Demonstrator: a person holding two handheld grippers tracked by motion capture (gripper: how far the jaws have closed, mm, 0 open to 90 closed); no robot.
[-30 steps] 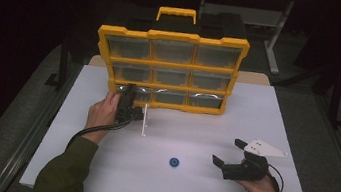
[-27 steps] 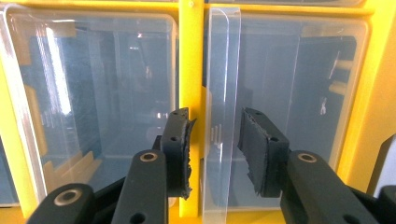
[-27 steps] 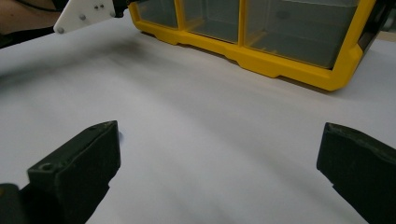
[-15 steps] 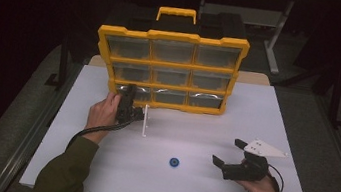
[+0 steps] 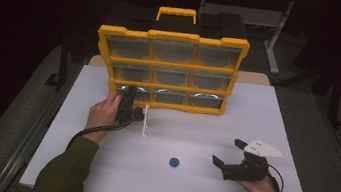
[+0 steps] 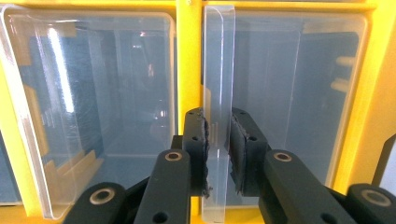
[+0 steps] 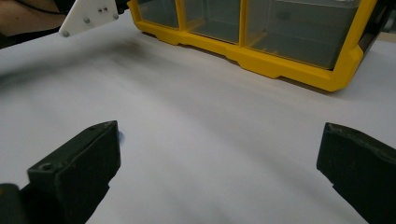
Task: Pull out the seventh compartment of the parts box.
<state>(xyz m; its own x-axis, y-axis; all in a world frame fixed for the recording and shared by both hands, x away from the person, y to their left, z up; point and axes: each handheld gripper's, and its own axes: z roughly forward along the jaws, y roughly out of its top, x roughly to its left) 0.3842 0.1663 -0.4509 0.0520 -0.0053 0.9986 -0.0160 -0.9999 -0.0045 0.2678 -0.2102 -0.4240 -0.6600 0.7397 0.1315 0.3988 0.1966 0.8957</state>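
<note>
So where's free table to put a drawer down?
Bare table runs between the organizer and the blue disc, and along the right edge beyond the right tool. It is crowded by the left tool, at the bottom-left drawer.

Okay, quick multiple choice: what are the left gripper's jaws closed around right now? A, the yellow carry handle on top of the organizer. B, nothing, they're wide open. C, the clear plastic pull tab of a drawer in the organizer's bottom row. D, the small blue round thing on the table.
C: in the left gripper view, the left gripper pinches the clear drawer tab of the yellow organizer, while the blue round piece lies apart on the table.
</note>
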